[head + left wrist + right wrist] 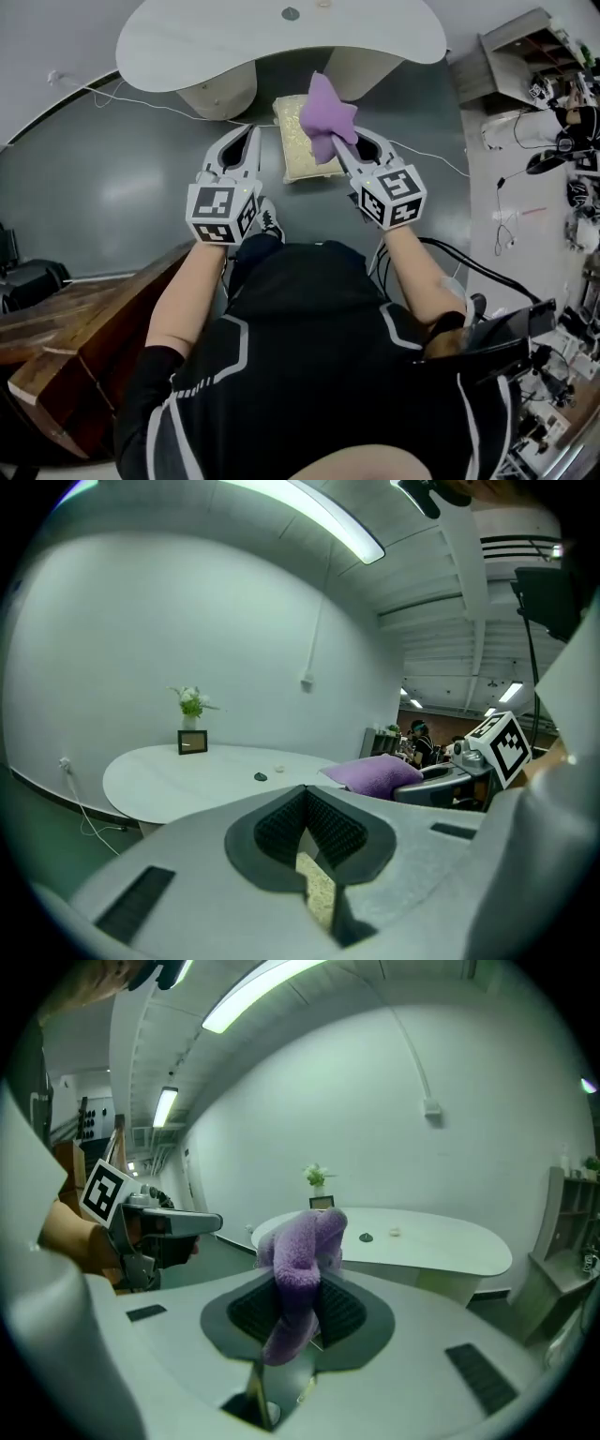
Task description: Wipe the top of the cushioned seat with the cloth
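Right claw (343,142): I have it clenched on the purple cloth (325,114), over the right edge of the cushioned seat (296,150).
Cloth: bunched, sticking up out of the jaws.
Left claw (247,139): I have it pressed together on nothing, just left of the seat.
Seat: beige, speckled, white bench (281,37) just beyond it.

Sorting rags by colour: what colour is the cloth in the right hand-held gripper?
The cloth is purple, clearest in the right gripper view.
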The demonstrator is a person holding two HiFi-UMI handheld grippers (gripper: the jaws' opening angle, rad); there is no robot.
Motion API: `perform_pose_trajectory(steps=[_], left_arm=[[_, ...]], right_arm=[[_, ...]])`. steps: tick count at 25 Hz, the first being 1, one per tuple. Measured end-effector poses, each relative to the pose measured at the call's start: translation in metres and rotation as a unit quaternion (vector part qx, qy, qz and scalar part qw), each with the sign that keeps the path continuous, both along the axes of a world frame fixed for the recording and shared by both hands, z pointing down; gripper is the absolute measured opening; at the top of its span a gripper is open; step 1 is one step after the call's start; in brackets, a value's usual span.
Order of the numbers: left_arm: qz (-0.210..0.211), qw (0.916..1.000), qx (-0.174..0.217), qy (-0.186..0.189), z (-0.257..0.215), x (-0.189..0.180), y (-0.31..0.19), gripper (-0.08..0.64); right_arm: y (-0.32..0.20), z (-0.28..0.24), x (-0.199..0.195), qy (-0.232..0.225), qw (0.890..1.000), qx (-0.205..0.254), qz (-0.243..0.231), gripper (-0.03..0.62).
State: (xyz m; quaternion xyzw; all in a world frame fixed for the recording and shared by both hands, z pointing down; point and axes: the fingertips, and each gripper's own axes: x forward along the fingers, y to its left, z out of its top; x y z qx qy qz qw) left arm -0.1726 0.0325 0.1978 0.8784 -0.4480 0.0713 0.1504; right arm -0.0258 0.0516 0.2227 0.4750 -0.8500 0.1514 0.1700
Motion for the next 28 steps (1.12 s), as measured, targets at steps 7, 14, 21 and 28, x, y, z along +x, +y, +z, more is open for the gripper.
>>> perform_pose_trajectory(steps=[7,14,21,28], left_arm=[[-0.013,0.9972,-0.073,-0.01,0.09,-0.02,-0.014,0.003],[-0.063,0.9867,-0.141,-0.051,0.195,-0.017,-0.02,0.003],[-0.111,0.9655,-0.22,-0.084,0.294,-0.005,-0.009,0.003],[-0.131,0.9483,-0.269,-0.106,0.364,0.004,0.0,0.003]], right_arm=[[-0.02,0.083,-0.029,0.029,0.997,-0.069,-0.007,0.091],[-0.03,0.198,-0.044,0.072,0.983,-0.139,-0.098,0.091],[-0.012,0.309,-0.047,0.086,0.956,-0.214,-0.183,0.091],[-0.008,0.391,-0.056,0.096,0.941,-0.256,-0.201,0.091]])
